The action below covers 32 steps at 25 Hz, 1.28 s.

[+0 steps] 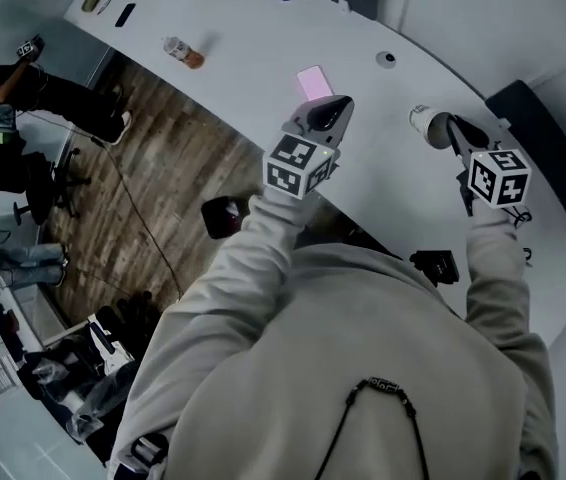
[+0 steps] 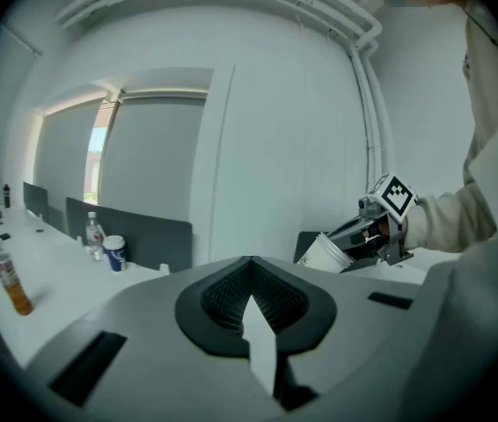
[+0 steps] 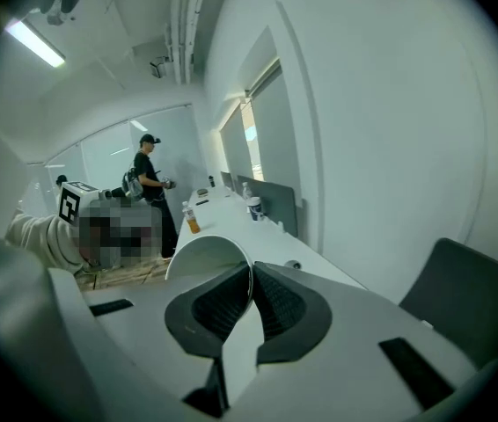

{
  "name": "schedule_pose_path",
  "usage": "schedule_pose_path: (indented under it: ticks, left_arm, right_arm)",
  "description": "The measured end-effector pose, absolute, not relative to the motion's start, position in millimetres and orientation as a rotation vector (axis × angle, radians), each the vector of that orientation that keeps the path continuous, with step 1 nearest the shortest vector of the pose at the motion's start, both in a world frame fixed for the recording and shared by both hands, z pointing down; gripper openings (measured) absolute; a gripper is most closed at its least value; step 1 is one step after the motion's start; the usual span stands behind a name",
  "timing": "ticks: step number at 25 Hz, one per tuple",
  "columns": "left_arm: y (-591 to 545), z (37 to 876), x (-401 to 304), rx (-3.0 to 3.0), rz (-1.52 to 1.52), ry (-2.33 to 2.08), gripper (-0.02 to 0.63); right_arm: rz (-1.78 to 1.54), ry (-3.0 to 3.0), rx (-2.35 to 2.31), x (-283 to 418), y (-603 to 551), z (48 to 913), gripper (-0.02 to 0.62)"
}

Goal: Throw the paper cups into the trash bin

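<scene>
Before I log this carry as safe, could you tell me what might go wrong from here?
The right gripper pinches only one thin wall of the paper cup, so the cup may crumple or slip out. The cup is tipped on its side, so any leftover liquid could spill onto the white table.

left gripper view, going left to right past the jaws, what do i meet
orange bottle → water bottle → blue cup → paper cup → right gripper, shut on that paper cup

White table (image 1: 383, 183) bears bottle (image 1: 183, 52), pink card (image 1: 314, 81).
</scene>
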<state>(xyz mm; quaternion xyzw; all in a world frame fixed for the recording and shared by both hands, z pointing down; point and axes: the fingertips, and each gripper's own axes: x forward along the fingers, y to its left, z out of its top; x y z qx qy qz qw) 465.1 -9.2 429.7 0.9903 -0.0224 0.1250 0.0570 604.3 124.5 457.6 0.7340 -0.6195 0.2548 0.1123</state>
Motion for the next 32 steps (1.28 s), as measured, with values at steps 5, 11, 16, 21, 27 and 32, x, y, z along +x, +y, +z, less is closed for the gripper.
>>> schedule_pose_path:
  ticks: [5,11,16,21,27,32]
  left_arm:
    - [-72,426,359,2.979,0.378,-0.387,0.003]
    - [-153,431,168,2.843,0.293,-0.877,0.003]
    - [-200,437,22,2.736,0.264,-1.117,0.003]
    - [-237,430,-78,2.718,0.255,-1.210,0.003]
    - [-274,424,-162,2.737,0.287,-1.233,0.003]
    - [-300,420,-209,2.678,0.227,-1.303,0.003]
  right_arm:
    - [0.706,-2.032,1.915,524,29,464,0.038]
    - [0.623,-2.257,1.559,371,-103,480,0.038]
    - [0.576,-2.350,1.354,234,-170,482,0.038]
    - [0.549,-2.401,1.251,125,-225,470,0.038]
    - [0.513,-2.467,1.165,19,-287,452,0.038]
    - [0.488,-2.506,1.072,-35,-318,435,0.038]
